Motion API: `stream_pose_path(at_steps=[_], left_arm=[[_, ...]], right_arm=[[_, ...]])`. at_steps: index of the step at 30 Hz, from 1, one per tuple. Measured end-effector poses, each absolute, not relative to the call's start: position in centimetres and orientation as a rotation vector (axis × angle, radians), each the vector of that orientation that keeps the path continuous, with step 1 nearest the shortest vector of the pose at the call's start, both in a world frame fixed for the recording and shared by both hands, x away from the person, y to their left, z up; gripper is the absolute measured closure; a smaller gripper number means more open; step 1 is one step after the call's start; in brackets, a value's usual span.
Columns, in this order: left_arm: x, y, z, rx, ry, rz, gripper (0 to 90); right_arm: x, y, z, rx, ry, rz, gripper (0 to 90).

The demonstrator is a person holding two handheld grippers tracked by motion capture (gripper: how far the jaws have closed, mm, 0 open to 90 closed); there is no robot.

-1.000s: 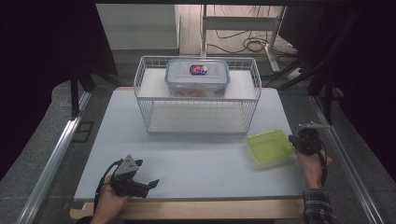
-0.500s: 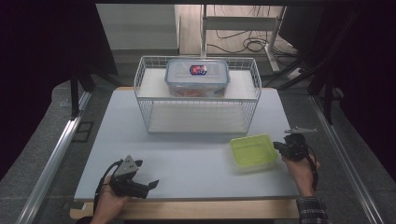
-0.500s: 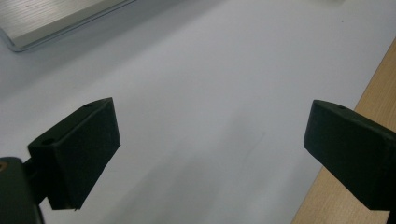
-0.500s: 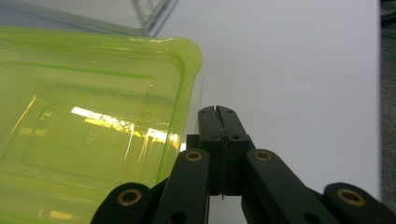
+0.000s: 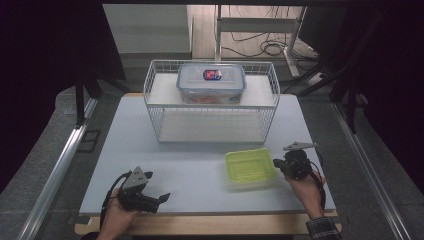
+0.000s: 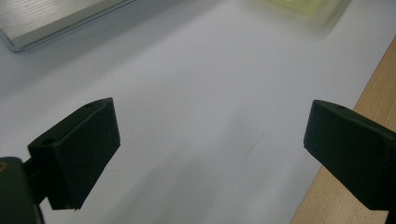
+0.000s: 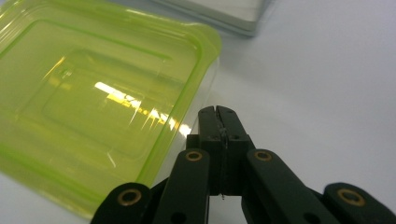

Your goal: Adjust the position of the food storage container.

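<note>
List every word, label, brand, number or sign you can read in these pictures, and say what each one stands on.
Nothing can be read.
Clear lidded container in the wire basket: a red and blue sticker on its lid, too small and blurred to read.
Green-lidded container: no text shows, nor in the right gripper view.

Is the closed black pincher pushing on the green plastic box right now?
Touching. In the right gripper view, the right gripper's shut fingers press against the side wall of the square plastic box with the yellow-green lid, just under the lid's rim, with no gap between them.
</note>
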State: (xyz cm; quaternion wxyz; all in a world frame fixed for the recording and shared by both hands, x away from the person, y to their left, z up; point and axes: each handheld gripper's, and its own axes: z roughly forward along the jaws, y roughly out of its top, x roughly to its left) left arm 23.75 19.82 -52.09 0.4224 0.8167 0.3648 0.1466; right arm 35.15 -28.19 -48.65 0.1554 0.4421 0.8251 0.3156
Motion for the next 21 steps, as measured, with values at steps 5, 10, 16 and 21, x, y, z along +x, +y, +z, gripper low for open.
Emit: stream_pose_path(at_steps=[5,10,16,21], left_arm=[[23.7,19.8,-52.1,2.045,0.916,0.365,3.5],[23.7,19.7,-52.1,2.049,0.914,0.364,3.5],[23.8,19.7,-52.2,2.051,0.913,0.361,3.7],[23.8,19.6,-52.2,2.057,0.909,0.360,3.7]], right_arm=[[34.3,-26.6,-48.9,1.225,2.425,0.931,89.5],[33.7,-25.1,-49.0,1.167,2.466,0.935,89.5],[33.3,-23.7,-49.1,1.128,2.495,0.954,89.5],[33.3,-22.7,-49.3,1.106,2.511,0.956,89.4]])
